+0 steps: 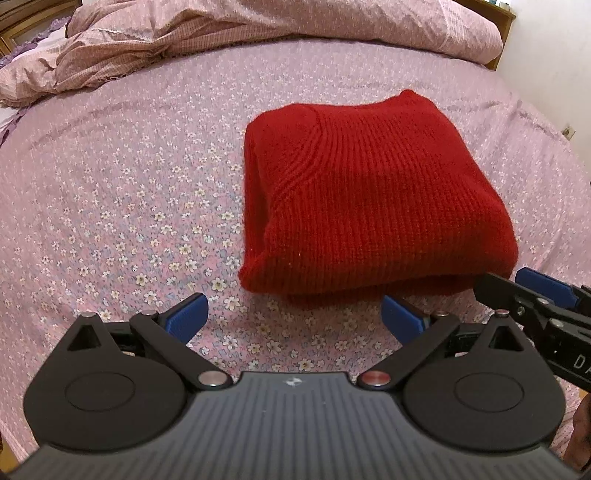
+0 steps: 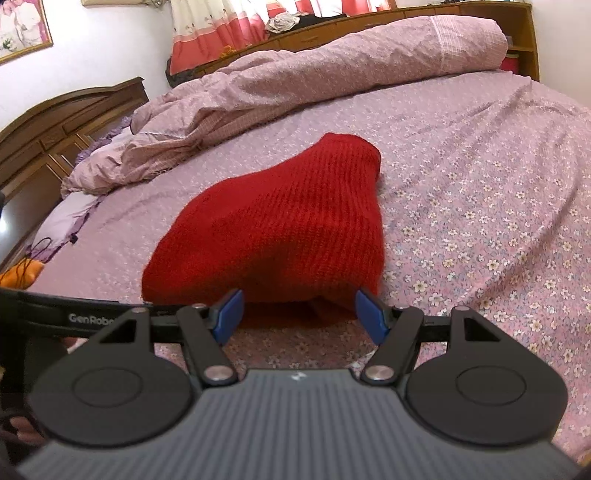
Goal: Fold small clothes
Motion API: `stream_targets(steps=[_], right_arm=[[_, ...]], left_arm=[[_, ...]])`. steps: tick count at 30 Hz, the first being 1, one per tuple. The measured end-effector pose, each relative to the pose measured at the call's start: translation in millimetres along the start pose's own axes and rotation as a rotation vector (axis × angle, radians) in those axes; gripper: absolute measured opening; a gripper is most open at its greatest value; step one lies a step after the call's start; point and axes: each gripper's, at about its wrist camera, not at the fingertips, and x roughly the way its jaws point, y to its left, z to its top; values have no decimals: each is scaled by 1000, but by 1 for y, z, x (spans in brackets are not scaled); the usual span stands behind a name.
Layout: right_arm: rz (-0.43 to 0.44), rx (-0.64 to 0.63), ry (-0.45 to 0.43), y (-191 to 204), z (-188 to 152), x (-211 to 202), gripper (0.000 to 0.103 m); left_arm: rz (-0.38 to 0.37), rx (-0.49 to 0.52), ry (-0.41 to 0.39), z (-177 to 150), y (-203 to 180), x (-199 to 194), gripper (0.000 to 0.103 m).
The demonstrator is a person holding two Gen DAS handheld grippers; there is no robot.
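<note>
A red knitted sweater [image 1: 369, 192] lies folded into a thick rectangular bundle on the floral bed sheet. It also shows in the right wrist view [image 2: 280, 229]. My left gripper [image 1: 295, 319] is open and empty, just short of the bundle's near edge. My right gripper [image 2: 299, 314] is open, with its blue pads [image 2: 231, 312] on either side of the bundle's near edge, not closed on it. The right gripper also shows at the right edge of the left wrist view [image 1: 532, 291].
A rumpled pink duvet [image 1: 258, 33] lies along the far side of the bed. A wooden headboard [image 2: 44, 147] stands at the left, with an orange item [image 2: 20, 275] and a dark cord near it. The floral sheet [image 1: 110, 206] spreads left of the sweater.
</note>
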Motion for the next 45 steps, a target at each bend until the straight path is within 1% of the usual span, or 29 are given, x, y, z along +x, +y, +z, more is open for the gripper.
stream_targets(steps=[15,45], right_arm=[[3,12,19,-2,-2,5,69],[4,17,22,-2,-3,5,69]], left_arm=[[4,-2,21,-1,3,8,102],[7,-1,23,-1,1,8,102]])
